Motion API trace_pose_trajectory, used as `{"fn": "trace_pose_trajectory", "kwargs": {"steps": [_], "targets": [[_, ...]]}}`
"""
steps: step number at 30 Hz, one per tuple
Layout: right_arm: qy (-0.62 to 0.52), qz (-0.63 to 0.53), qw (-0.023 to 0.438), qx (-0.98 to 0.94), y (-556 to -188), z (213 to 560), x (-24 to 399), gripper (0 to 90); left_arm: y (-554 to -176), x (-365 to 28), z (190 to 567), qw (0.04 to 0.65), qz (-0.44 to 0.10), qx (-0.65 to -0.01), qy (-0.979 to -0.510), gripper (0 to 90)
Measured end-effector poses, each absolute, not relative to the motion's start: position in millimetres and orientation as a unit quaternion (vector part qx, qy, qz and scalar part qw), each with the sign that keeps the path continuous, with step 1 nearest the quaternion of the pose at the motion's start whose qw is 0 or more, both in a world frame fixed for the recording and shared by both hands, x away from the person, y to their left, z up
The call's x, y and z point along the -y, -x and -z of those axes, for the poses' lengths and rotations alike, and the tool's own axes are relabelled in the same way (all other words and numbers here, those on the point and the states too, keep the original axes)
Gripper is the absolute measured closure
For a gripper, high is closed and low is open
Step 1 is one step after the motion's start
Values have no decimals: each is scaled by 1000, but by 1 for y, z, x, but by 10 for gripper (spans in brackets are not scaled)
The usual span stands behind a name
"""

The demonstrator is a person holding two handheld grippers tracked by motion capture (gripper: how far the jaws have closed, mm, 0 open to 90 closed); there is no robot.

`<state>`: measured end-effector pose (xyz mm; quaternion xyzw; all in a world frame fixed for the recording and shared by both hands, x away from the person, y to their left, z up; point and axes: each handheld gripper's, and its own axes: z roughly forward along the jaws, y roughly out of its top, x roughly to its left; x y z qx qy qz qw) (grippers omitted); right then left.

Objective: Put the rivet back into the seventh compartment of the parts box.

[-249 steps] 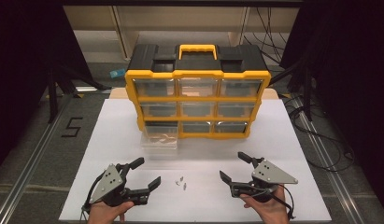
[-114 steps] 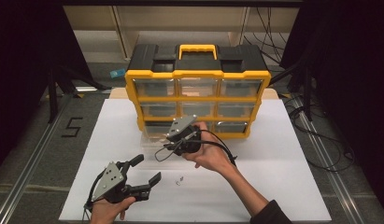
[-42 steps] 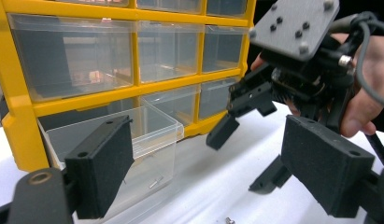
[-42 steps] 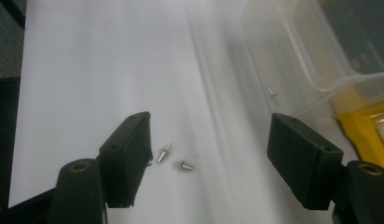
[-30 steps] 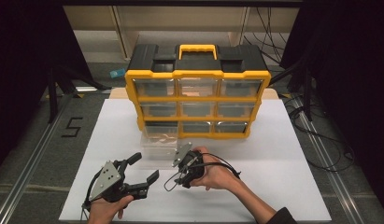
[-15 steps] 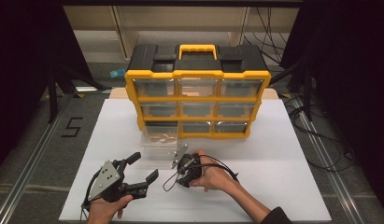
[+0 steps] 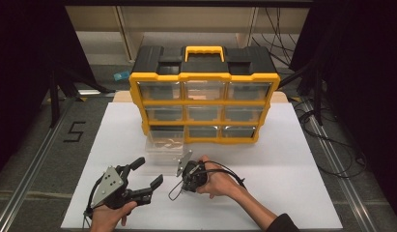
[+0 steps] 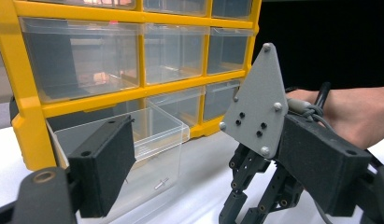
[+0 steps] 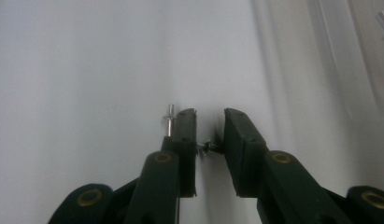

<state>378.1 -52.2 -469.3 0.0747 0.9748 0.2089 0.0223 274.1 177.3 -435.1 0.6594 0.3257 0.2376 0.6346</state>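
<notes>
Small screw [image 9: 207, 148] on the white table [image 7: 292, 159], pinched between the nearly closed right gripper [image 9: 209, 122] jaws, which have just been closing; mostly hidden. Second screw [image 9: 168, 121] just outside one jaw. Left gripper [image 7: 148, 173] gapes empty, near-left. Clear drawer [image 8: 147, 140] edges blurred.

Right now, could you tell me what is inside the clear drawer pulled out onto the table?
Through the clear drawer wall one small metal screw shows on its floor. The left claw covers the rest.
</notes>
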Motion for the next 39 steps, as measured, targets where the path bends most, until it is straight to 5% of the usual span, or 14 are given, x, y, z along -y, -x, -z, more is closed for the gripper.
{"fn": "trace_pose_trajectory", "kwargs": {"steps": [39], "targets": [[-84, -341, 102, -931, -376, 388, 66, 763, -274, -178, 435, 635, -240, -331, -656, 183]]}}
